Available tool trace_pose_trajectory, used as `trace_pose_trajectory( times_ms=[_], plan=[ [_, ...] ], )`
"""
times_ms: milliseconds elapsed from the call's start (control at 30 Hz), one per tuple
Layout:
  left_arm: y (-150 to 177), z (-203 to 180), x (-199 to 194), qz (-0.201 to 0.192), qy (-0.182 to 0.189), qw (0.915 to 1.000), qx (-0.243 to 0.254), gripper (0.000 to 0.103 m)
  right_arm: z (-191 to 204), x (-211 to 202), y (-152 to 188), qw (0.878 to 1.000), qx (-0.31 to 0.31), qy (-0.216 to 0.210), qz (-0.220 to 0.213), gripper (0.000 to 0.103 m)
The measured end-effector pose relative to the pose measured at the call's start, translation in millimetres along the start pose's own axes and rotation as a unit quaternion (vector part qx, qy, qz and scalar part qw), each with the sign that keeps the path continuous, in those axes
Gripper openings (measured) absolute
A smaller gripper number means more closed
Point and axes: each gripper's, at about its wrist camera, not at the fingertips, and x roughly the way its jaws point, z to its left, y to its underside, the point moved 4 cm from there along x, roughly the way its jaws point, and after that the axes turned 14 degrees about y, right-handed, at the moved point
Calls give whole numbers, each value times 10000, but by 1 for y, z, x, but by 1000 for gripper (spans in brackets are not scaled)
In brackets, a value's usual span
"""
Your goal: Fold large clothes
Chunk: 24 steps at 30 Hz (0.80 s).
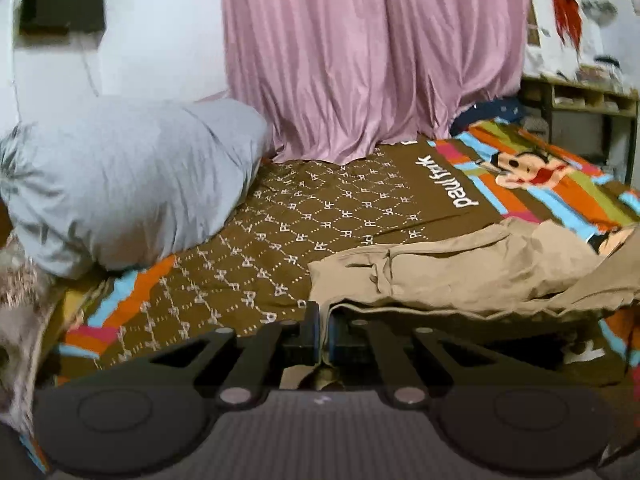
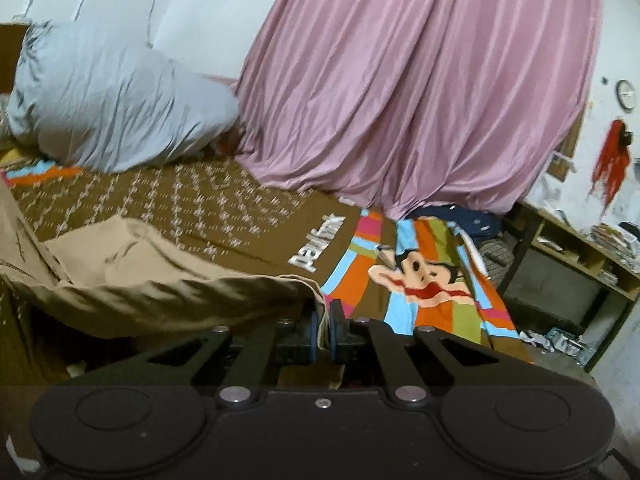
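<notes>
Soft, limp khaki cotton trousers point(image 1: 460, 272) sag over the brown patterned bedspread point(image 1: 320, 208), left gripper point(image 1: 324, 332) and right gripper point(image 2: 323, 320) each pinched on a hem edge; likely light, best held at corners.

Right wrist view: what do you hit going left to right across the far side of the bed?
Crumpled grey-blue pillow → hanging pink pleated curtain → red tasselled wall ornament. In front of these, the right gripper pinches an edge of the tan cloth garment.
</notes>
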Motion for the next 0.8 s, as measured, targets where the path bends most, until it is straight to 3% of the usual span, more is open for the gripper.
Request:
trace_pose_trajectory(
  times_ms=[100,233,333,600,700,800],
  plan=[
    [1,3,5,42,-18,10000,-25,3,0,-19,9,9998,143,103,-19,4],
    [-12,11,41,78,-121,9997,-202,4,4,-3,13,9999,5,118,100,4],
    [-22,25,82,103,-225,9981,-556,4,8,32,12,9992,209,123,330,4],
    [-36,50,204,641,-291,9963,-495,4,41,157,32,9929,213,359,1115,5],
    [-28,59,246,991,-48,9928,-670,5,53,193,45,9896,56,360,1392,7],
    [-17,78,263,1158,520,9810,-1465,10,63,223,63,9844,-2,285,1738,11]
  ],
)
